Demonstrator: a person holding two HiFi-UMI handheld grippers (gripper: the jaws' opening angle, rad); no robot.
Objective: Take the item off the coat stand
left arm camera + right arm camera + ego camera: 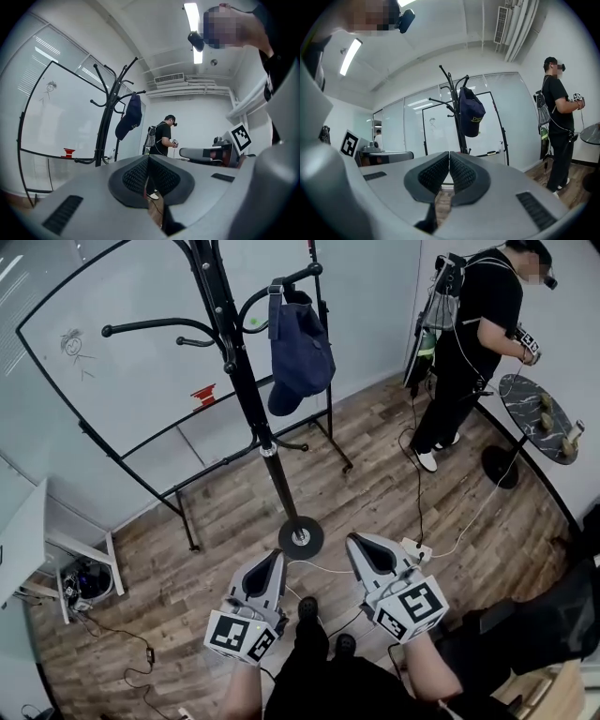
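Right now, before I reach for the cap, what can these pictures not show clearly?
Head view: top of the coat stand, cut off by the upper edge.
Right gripper view: yellow print on the navy cap, too small to read.
Left gripper view: coat stand's base, hidden behind the left gripper.
Head view: things on the round table, too small to name.

Yellow lettering on the cap is unreadable.

Open floor between you and coat stand; its hooks crowd cap, whiteboard close behind, person well right.
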